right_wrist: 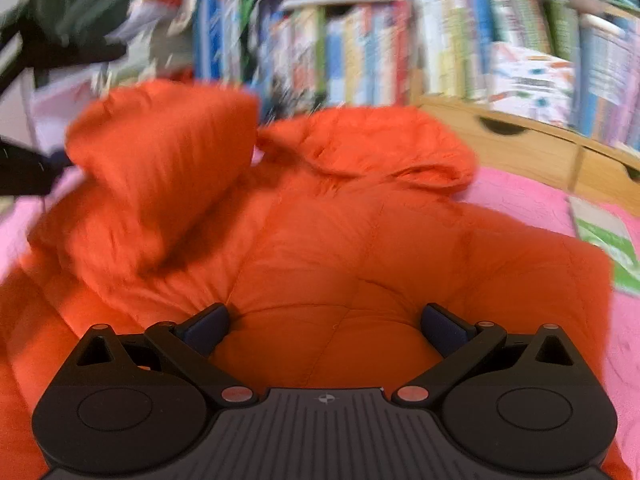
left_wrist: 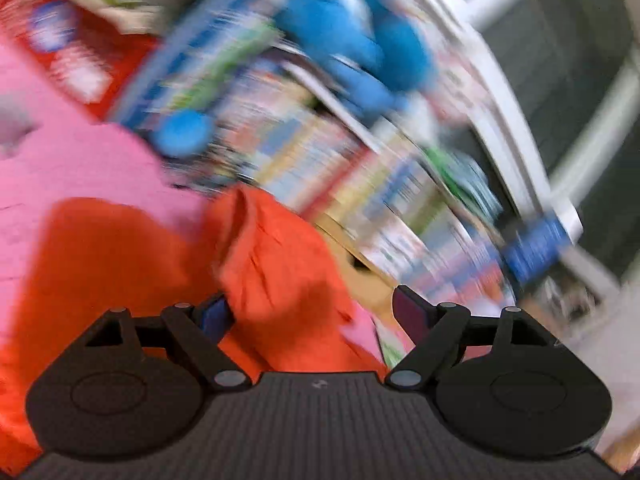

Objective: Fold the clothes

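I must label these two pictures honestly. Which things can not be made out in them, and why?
- Book titles, left wrist view: motion blur smears the shelf.
- Blue plush toy, left wrist view: blur hides its shape.
- Orange puffer jacket, right wrist view: its lower part is hidden behind the right gripper, and the left side is cut off by the edge.
- Left gripper: jaws wide, but blur hides whether the pads touch the sleeve.

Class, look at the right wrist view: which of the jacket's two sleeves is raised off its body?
The sleeve on the picture's left stands lifted above the orange jacket; the other lies flat.
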Tool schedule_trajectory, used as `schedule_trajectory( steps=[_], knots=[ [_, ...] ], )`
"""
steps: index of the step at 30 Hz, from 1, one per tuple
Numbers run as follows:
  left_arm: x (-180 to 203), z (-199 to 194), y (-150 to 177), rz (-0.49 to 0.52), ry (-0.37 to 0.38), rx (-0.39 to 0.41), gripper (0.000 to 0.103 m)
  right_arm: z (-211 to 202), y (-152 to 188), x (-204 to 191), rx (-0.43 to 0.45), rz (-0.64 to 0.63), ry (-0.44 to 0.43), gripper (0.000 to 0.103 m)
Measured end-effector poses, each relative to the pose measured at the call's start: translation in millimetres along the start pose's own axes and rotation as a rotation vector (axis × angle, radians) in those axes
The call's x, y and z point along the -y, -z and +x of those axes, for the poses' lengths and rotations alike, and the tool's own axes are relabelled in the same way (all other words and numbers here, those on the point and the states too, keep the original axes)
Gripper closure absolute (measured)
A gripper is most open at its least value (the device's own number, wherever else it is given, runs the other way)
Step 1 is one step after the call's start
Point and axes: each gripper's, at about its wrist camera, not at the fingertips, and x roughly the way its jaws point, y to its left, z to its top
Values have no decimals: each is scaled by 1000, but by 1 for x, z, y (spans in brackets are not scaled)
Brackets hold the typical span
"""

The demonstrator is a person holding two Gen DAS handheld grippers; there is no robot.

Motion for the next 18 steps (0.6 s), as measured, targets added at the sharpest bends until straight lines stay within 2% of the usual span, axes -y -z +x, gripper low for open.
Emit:
schedule_trajectory(
  steps=[3, 6, 9, 12, 15, 18],
  knots=[
    [36, 8, 18, 211, 28, -45, 20, -46, 11, 37, 136, 170, 50, 0],
    [73, 14, 44, 435, 61, -100, 20, -93, 32, 81, 282, 360, 139, 0],
    [107, 18, 83, 653, 116, -184, 20, -119, 46, 118, 339, 487, 205, 0],
    [133, 18, 121, 833, 170, -264, 20, -135, 54, 140, 382, 550, 219, 0],
    [138, 6, 140, 894, 206, -289, 20, -141, 55, 143, 404, 547, 194, 0],
    [129, -16, 129, 865, 210, -232, 19, -138, 48, 135, 405, 493, 142, 0]
  ],
)
